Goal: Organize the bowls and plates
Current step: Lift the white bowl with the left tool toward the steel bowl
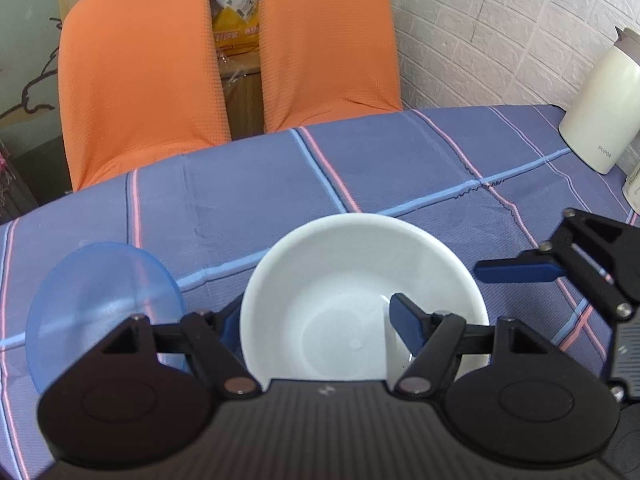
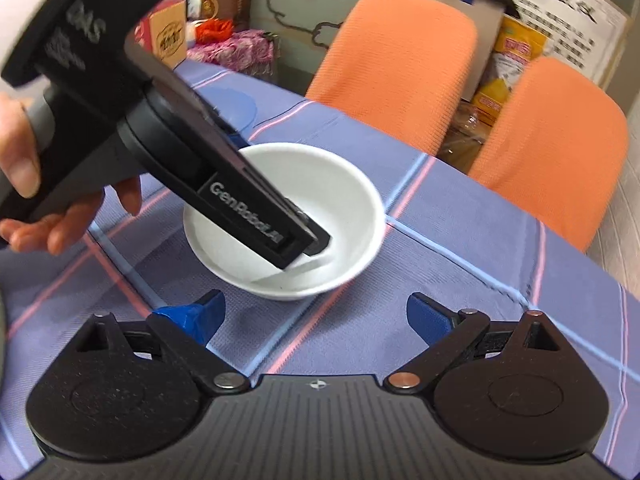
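Checked purple-blue cloth covers the tabletop (image 1: 360, 168), two orange chairs (image 1: 136, 76) pushed in at the far edge, white brick wall to one side. White bowl (image 1: 360, 300) sits upright near the middle of the cloth, empty. Left claw (image 1: 320, 324) straddles the bowl's near rim: one blue finger (image 1: 406, 322) is down inside the bowl, the other sits outside the wall and is mostly hidden behind it. Jaws stand apart and do not look to be pressing on the rim, so nothing is gripped. The placement reads either as lining up a rim pinch or as a bowl just set down; can't tell which.

Translucent blue plate (image 1: 100, 300) lies flat just beside the bowl, on its left in the left wrist view, partly under the claw's linkage. Likely the two belong together, bowl on plate or sorted apart.

Right claw (image 2: 316, 316) hangs over bare cloth near the bowl's other side, jaws apart, empty, touching nothing; probably waiting to steady or take over. A person's hand (image 2: 60, 216) holds the left claw's handle. Cream kettle (image 1: 596, 108) stands well apart at the wall-side corner.
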A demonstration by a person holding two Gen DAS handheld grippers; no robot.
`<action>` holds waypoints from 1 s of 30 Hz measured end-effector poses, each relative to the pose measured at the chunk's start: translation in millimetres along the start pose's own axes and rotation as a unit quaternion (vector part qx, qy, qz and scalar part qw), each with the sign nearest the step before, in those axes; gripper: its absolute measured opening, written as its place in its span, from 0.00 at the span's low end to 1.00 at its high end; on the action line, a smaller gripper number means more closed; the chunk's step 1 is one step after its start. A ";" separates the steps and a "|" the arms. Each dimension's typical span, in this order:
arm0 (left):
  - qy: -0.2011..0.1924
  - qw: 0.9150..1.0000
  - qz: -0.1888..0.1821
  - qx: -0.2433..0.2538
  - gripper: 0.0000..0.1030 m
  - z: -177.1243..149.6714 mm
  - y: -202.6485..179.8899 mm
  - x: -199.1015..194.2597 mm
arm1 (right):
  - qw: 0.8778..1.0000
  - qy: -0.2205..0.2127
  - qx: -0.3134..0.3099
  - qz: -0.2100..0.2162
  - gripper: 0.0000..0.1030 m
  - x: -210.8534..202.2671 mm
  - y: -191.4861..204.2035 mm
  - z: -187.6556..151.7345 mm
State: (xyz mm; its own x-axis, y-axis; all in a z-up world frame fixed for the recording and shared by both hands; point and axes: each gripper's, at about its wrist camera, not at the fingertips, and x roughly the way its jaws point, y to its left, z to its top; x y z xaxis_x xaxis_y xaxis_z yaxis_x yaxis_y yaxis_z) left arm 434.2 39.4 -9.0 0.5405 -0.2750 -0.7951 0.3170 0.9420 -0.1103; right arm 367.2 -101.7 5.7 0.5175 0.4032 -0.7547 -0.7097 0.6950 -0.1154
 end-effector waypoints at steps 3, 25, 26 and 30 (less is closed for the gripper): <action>0.009 1.000 -0.005 0.009 0.58 -0.4 -2.2 2.4 | 1.000 -0.007 -0.012 0.010 0.80 9.6 3.1 1.1; -0.048 0.998 -0.006 0.041 0.56 -45.7 -79.2 -109.8 | 0.996 -0.084 0.001 -0.013 0.78 -93.5 38.1 -5.4; -0.049 0.998 -0.008 0.046 0.56 -53.9 -89.6 -116.1 | 0.996 -0.086 0.005 -0.017 0.78 -104.4 42.5 -11.2; -0.056 0.996 -0.024 0.061 0.60 -88.5 -127.4 -133.6 | 0.995 -0.089 0.023 -0.030 0.79 -144.8 63.0 -44.0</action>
State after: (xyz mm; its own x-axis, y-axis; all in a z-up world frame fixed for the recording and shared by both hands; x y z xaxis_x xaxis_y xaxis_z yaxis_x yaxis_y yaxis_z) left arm 252.7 -26.9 58.5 0.6049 -0.3447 -0.7178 0.4326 0.8991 -0.0672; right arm 226.5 -142.5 79.3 0.6383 0.4559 -0.6203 -0.6544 0.7457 -0.1252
